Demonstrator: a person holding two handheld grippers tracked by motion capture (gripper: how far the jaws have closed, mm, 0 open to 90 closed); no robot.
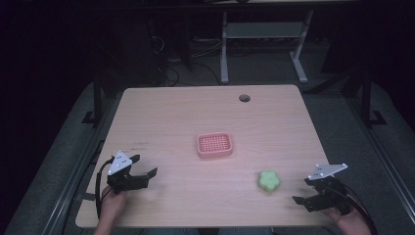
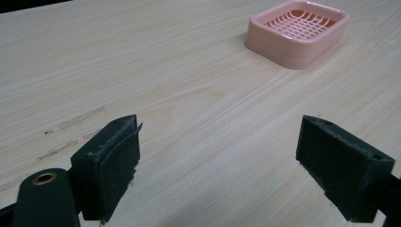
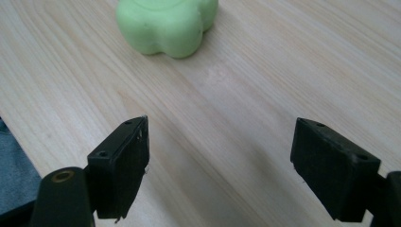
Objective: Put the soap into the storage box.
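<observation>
A pink slotted soap dish (image 1: 214, 145) sits near the middle of the wooden table (image 1: 186, 112). A green flower-shaped soap (image 1: 268, 180) lies to its front right. My left gripper (image 1: 145, 165) hovers open at the front left, well left of the dish. In the left gripper view the dish (image 2: 298, 30) is far ahead to the upper right of the open left gripper (image 2: 220, 142). My right gripper (image 1: 301, 190) is open at the front right, just right of the soap. The right gripper view has the soap (image 3: 166, 23) ahead, left of centre, beyond the empty right gripper (image 3: 222, 142).
A round cable hole (image 1: 244, 98) marks the table's far side. White legs of another desk (image 1: 224, 49) stand on the floor behind. The table's front edge and grey floor (image 3: 14, 165) lie close beside my right gripper. Light marks (image 2: 75, 118) streak the wood near the left gripper.
</observation>
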